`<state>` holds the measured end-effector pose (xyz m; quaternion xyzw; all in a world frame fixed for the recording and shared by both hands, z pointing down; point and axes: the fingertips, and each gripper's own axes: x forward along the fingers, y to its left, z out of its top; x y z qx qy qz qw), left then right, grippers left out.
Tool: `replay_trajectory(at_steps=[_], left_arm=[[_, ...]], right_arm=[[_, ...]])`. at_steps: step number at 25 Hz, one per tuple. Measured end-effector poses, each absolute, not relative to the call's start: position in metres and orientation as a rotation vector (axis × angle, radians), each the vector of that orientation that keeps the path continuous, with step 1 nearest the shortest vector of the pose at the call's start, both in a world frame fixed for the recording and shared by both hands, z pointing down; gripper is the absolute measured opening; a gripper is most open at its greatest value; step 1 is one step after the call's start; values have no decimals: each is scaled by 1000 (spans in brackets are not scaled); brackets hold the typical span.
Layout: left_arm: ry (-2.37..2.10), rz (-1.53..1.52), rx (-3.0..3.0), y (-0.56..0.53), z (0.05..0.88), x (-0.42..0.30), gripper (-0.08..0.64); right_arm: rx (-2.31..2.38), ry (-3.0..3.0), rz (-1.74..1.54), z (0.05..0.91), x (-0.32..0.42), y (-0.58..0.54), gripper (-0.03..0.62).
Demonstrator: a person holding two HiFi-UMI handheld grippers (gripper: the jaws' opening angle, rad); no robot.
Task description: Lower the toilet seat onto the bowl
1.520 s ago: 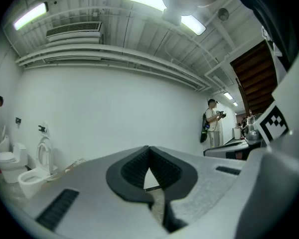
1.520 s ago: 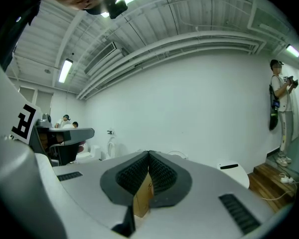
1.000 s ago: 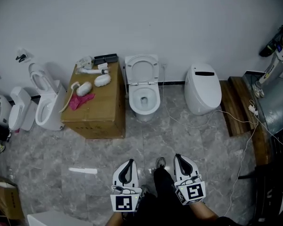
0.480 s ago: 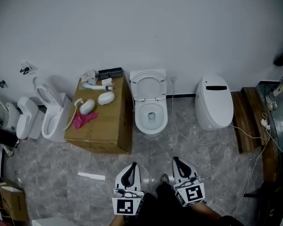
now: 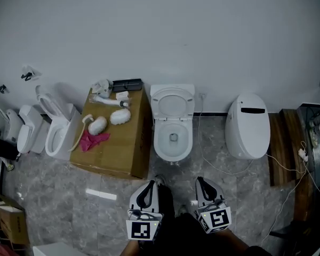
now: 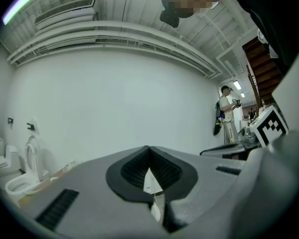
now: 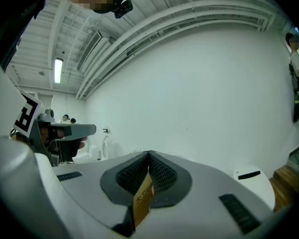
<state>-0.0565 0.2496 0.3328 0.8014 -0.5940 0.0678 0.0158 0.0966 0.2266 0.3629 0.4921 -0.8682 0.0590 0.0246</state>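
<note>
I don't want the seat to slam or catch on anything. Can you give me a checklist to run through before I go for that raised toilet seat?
1. The raised white plastic toilet seat stands upright behind the bowl, ready to lower: ok.
2. The rim of the white ceramic bowl is bare, with nothing in the seat's way: ok.
3. The left hand-held gripper holds nothing, jaws together: ok.
4. The right hand-held gripper holds nothing, jaws together: ok.
5. Grippers at the seat: not ok, both are well short of the toilet.
6. The hinge moves freely: cannot tell.
</note>
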Motion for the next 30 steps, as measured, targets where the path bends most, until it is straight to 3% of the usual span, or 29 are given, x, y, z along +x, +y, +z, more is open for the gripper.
replay_trajectory(at_steps=[3, 16, 30], left_arm=[[-1827, 126, 2522, 197, 327, -62, 9], [-1658, 317, 2515, -32, 362, -136, 9], [-1406, 602, 2694, -189, 434, -117, 9]], right_arm=[[1534, -2664, 200, 372, 90, 182, 26], [1495, -2604, 220, 383, 20, -26, 26], [1307, -2483, 245, 440, 59, -199, 29]])
